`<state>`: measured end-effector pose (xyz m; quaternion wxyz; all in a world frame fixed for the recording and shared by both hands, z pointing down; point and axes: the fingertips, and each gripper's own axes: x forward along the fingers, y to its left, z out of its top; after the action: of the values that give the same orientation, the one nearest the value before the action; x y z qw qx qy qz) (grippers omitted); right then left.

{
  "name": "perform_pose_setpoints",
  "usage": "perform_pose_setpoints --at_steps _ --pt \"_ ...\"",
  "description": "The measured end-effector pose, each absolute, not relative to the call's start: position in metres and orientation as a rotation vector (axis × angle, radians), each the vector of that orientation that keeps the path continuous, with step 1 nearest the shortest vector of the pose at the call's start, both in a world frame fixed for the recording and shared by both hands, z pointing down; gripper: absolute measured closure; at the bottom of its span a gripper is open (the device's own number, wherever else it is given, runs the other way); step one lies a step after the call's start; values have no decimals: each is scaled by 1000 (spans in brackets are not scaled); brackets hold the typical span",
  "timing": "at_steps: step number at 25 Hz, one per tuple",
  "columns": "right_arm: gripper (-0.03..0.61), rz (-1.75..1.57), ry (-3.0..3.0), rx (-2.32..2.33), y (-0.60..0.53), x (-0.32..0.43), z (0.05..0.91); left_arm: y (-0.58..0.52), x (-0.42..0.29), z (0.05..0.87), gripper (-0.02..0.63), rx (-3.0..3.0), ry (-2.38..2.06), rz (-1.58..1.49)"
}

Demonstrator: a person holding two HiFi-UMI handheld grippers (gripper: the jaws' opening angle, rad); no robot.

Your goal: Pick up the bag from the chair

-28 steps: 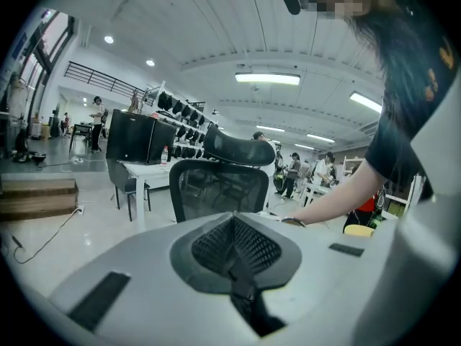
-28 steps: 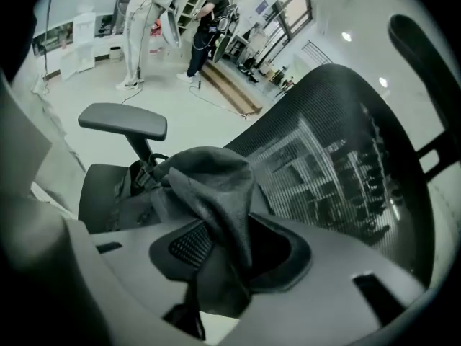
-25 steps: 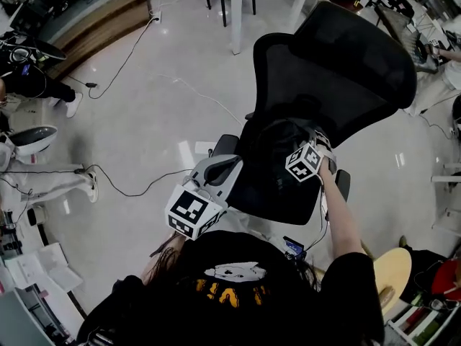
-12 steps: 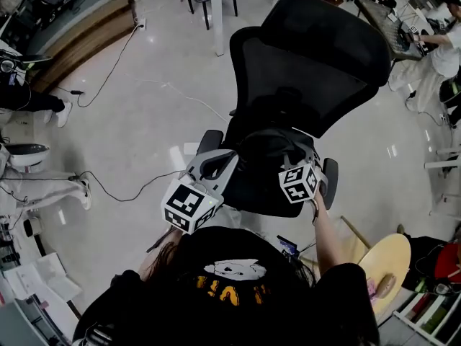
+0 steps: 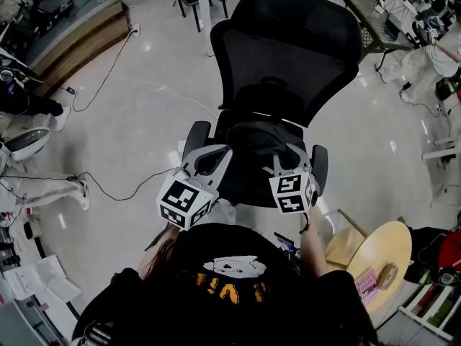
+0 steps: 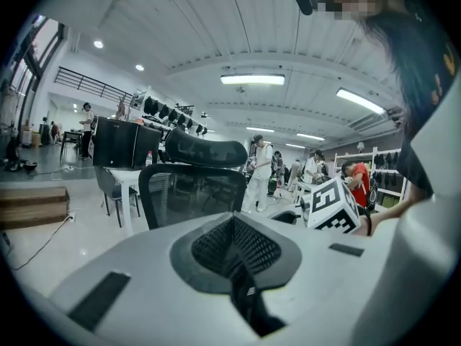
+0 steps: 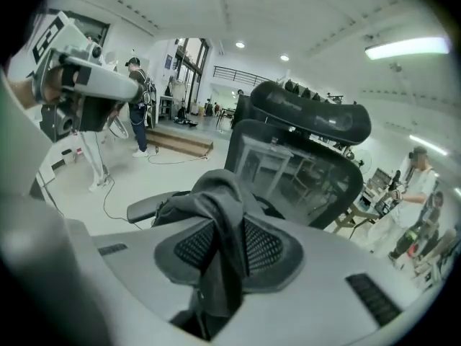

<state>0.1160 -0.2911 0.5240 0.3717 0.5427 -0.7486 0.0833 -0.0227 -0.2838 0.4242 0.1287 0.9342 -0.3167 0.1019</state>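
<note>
Black fabric of the bag runs up between the pads of our right gripper, whose jaws are clamped on it. The rest of the bag sits bunched on the seat of the mesh office chair, between its armrests. Our left gripper hangs at the armrest on our left, its jaws pressed together with nothing between them. Around the chair lies a pale floor with a trailing cable.
</note>
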Motion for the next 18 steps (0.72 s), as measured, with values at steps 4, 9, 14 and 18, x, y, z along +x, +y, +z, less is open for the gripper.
perform_pose_setpoints --at_steps 4,9,14,18 --pt "489 211 -1959 1419 -267 116 496 -265 -10 418 604 2712 -952 288" --pt "489 208 -1992 1423 -225 127 478 -233 4 413 604 2700 -998 275" --pt "491 192 -2007 1411 -182 138 475 -196 12 410 604 2693 -1057 268" --pt "492 177 -2008 1398 -145 152 476 -155 23 407 604 2686 -1098 261"
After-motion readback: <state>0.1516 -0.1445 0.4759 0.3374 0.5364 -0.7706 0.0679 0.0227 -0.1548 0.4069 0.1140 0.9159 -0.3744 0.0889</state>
